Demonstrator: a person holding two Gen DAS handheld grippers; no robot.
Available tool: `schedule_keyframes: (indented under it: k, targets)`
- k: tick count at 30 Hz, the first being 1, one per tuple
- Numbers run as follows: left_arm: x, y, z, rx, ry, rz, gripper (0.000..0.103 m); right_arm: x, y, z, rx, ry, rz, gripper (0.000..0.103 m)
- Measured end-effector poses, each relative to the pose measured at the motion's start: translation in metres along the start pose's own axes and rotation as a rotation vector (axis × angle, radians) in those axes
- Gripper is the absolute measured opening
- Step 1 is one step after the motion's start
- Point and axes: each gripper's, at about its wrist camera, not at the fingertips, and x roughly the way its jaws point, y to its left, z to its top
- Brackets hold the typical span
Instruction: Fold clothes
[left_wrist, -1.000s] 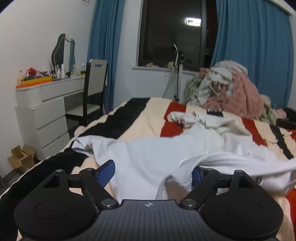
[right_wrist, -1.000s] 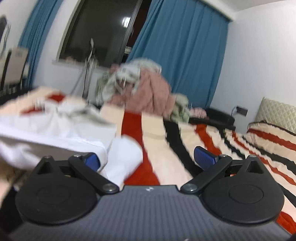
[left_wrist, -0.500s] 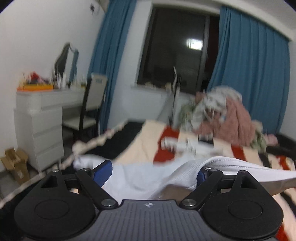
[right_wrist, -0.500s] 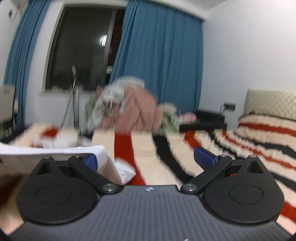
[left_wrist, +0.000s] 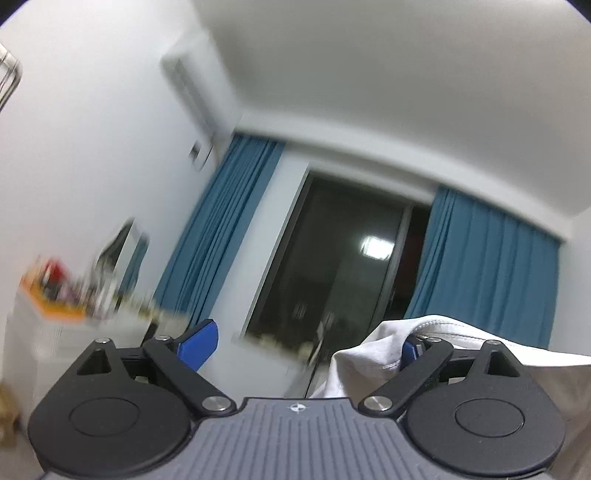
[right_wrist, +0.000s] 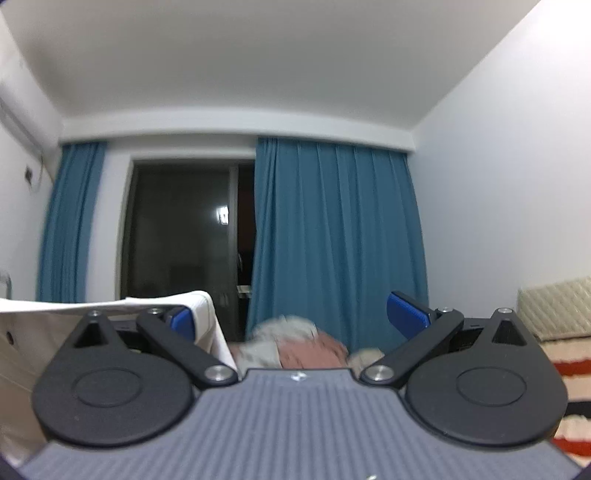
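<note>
Curtains (right_wrist: 336, 236) are a solid teal-blue around a black window (left_wrist: 332, 266). White garment (left_wrist: 373, 358) on the black tools with bright blue pads (right_wrist: 406, 312). Bed cover (right_wrist: 569, 373) lower right is cream with red and black stripes; the clothes pile (right_wrist: 306, 349) looks pink and grey.

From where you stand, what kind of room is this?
Most likely a bedroom. A striped bed with a padded headboard sits on the right, blue curtains frame a dark window, and a heap of clothes waits by the window.
</note>
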Motion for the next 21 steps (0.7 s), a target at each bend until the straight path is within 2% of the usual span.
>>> schedule_keyframes:
  k: [2, 5, 8, 10, 12, 15, 17, 21]
  targets:
    - [0.003, -0.016, 0.04, 0.01, -0.039, -0.029, 0.097, 0.008, -0.005, 0.037, 0.011, -0.034, 0.006, 0.103]
    - [0.013, -0.043, 0.081, 0.028, -0.072, -0.07, 0.098, 0.027, -0.011, 0.082, 0.01, -0.071, 0.001, 0.103]
    - [0.035, -0.071, 0.094, 0.092, -0.085, -0.081, 0.101, 0.056, -0.016, 0.098, -0.003, -0.048, -0.002, 0.103]
    - [0.062, -0.086, 0.084, 0.144, -0.073, -0.081, 0.103, 0.082, -0.02, 0.097, -0.01, -0.005, 0.001, 0.103]
    - [0.096, -0.098, 0.06, 0.177, -0.027, -0.078, 0.103, 0.114, -0.022, 0.075, -0.028, 0.068, 0.01, 0.103]
    - [0.159, -0.106, -0.001, 0.19, 0.059, -0.075, 0.103, 0.158, -0.018, 0.029, -0.069, 0.165, 0.015, 0.103]
    - [0.205, -0.104, -0.048, 0.183, 0.123, -0.07, 0.103, 0.191, -0.012, -0.017, -0.096, 0.217, 0.013, 0.103]
    - [0.309, -0.093, -0.164, 0.182, 0.286, -0.057, 0.103, 0.26, 0.0, -0.124, -0.103, 0.307, -0.002, 0.103]
